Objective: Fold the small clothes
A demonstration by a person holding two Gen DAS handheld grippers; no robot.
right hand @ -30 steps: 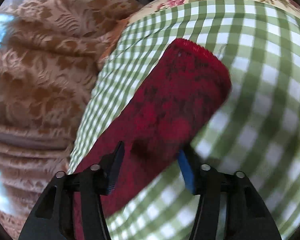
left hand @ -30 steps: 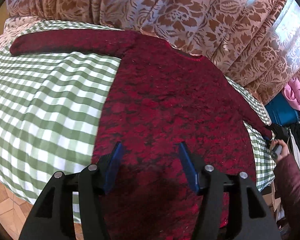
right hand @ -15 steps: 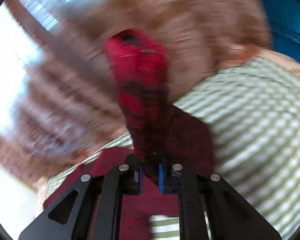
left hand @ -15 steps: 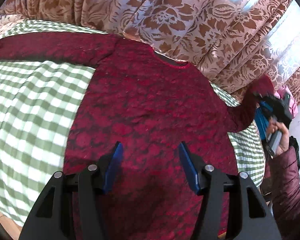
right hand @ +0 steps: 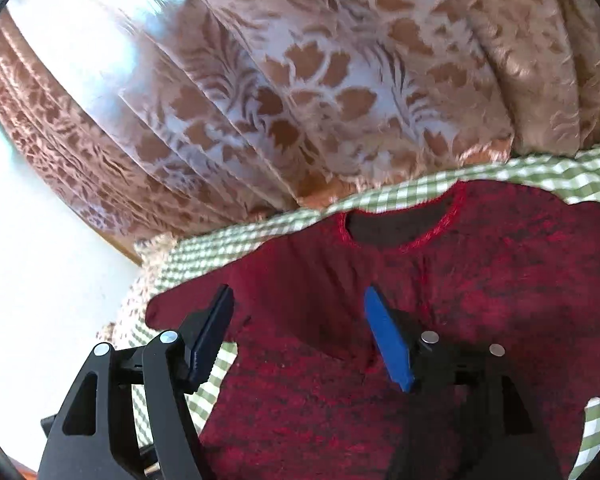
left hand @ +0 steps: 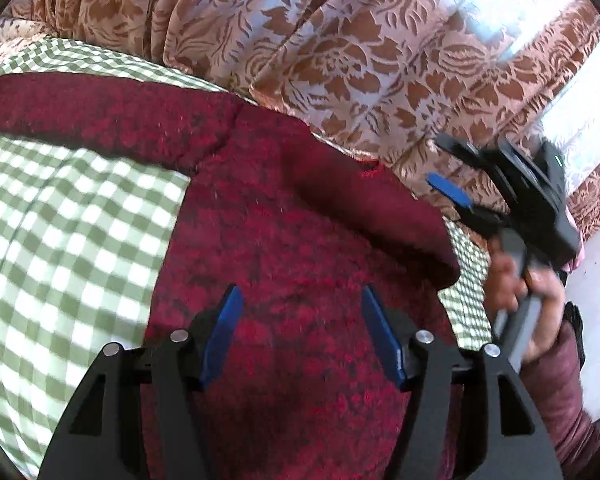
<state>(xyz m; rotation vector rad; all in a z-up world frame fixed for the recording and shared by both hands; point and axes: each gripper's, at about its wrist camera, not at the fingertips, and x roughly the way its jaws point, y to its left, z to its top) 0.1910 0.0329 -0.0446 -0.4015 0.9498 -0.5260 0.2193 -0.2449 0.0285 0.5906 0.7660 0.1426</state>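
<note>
A dark red knitted sweater [left hand: 284, 232] lies flat on a green-and-white checked cloth [left hand: 68, 240]. Its left sleeve [left hand: 84, 108] stretches out to the left. Its right sleeve [left hand: 372, 208] lies folded back over the body; in the right wrist view the folded sleeve [right hand: 284, 280] lies below the neckline [right hand: 400, 228]. My left gripper [left hand: 300, 316] is open and empty above the sweater's lower body. My right gripper [right hand: 298, 316] is open and empty above the folded sleeve; it also shows in the left wrist view [left hand: 472, 184], lifted clear of the sweater.
A brown floral curtain [left hand: 340, 48] hangs close behind the cloth's far edge; it also fills the right wrist view [right hand: 300, 80]. The cloth's right edge [left hand: 468, 280] drops off beside my right hand. A bright window [right hand: 40, 260] lies left.
My right gripper carried the right sleeve up and over, laid it across the sweater's body, then opened and let go. My left gripper stayed open and drifted slightly over the sweater.
</note>
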